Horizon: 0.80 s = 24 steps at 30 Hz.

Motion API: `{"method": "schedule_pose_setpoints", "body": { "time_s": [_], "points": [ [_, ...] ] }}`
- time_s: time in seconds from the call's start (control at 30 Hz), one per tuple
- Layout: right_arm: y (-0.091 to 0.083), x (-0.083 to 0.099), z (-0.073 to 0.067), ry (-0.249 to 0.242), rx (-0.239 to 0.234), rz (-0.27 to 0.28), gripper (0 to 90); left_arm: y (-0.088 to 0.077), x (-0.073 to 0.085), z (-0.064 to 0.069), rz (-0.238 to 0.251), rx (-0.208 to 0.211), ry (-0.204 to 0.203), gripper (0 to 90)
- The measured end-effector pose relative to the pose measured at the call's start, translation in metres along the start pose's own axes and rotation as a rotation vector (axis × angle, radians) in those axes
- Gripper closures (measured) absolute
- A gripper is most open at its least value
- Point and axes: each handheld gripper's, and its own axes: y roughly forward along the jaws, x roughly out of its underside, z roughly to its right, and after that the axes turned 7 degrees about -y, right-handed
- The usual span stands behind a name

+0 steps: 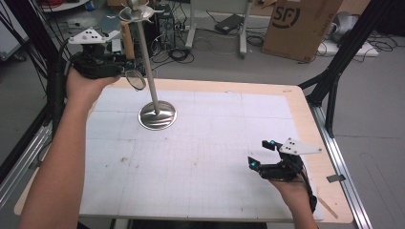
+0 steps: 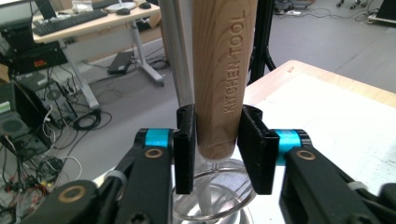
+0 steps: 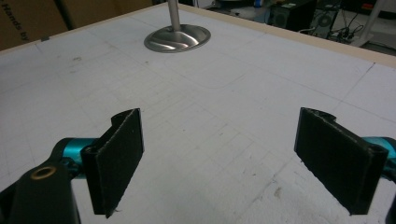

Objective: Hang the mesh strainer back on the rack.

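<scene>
**A:** At the near right corner of the bench (image 1: 215,191), why does the right gripper (image 1: 261,152) hover over nothing?

**B:** It looks parked. Its fingers (image 3: 116,158) stand wide apart with bare white surface between them, low over the bench and close to the right edge. I'd judge it is kept clear of the other hand's work.

**A:** And farther off, at the left?

**B:** The left gripper (image 2: 217,154) is raised by the far left corner, out past the bench edge. Its fingers (image 2: 186,144) are clamped on the wooden-handled kitchen tool (image 2: 219,84), pads against both sides of the handle near its rounded lower end. The handle stands upright, with a wire ring (image 1: 135,78) below it.

**A:** Why upright?

**B:** It runs alongside the pole of the utensil stand (image 1: 157,115), just beside it, reaching towards the hooks on top. I'd guess the tool belongs on a hook; whether it hangs from one I cannot tell.

**A:** Room to move?

**B:** Plenty across the bench, where the stand's round base sits alone. The tight spot is between handle and pole. Beyond lies the floor, with a cardboard box (image 1: 298,24) well apart.
</scene>
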Motion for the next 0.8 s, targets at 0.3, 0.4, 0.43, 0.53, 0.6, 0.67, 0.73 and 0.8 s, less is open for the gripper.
{"method": "schedule_pose_setpoints", "body": {
  "time_s": [0.3, 0.4, 0.43, 0.53, 0.6, 0.67, 0.73, 0.8],
  "points": [
    [-0.001, 0.000, 0.000, 0.000, -0.003, 0.001, 14.8, -0.006, 0.001, -0.001, -0.004, 0.022, -0.036, 57.2],
    [-0.001, 0.000, -0.001, -0.002, -0.004, 0.002, 14.8, -0.010, 0.004, 0.000, -0.002, 0.025, -0.033, 53.8],
    [-0.001, 0.000, -0.001, -0.003, -0.004, 0.003, 14.8, -0.011, 0.005, 0.000, -0.003, 0.025, -0.032, 53.0],
    [0.000, -0.001, -0.002, -0.003, -0.004, 0.002, 14.8, -0.014, 0.009, 0.001, -0.004, 0.025, -0.023, 51.1],
    [0.000, -0.001, -0.002, -0.005, -0.007, 0.000, 14.8, -0.016, 0.012, 0.002, -0.008, 0.027, -0.015, 49.9],
    [0.001, 0.000, -0.002, -0.004, -0.005, -0.001, 14.8, -0.019, 0.014, 0.003, -0.016, 0.029, -0.008, 48.2],
    [0.001, 0.000, -0.003, -0.003, -0.008, -0.004, 14.8, -0.022, 0.016, 0.003, -0.018, 0.032, -0.006, 47.0],
    [0.002, -0.001, -0.003, -0.003, -0.008, -0.005, 14.7, -0.025, 0.019, 0.005, -0.016, 0.044, -0.001, 45.6]
  ]
}}
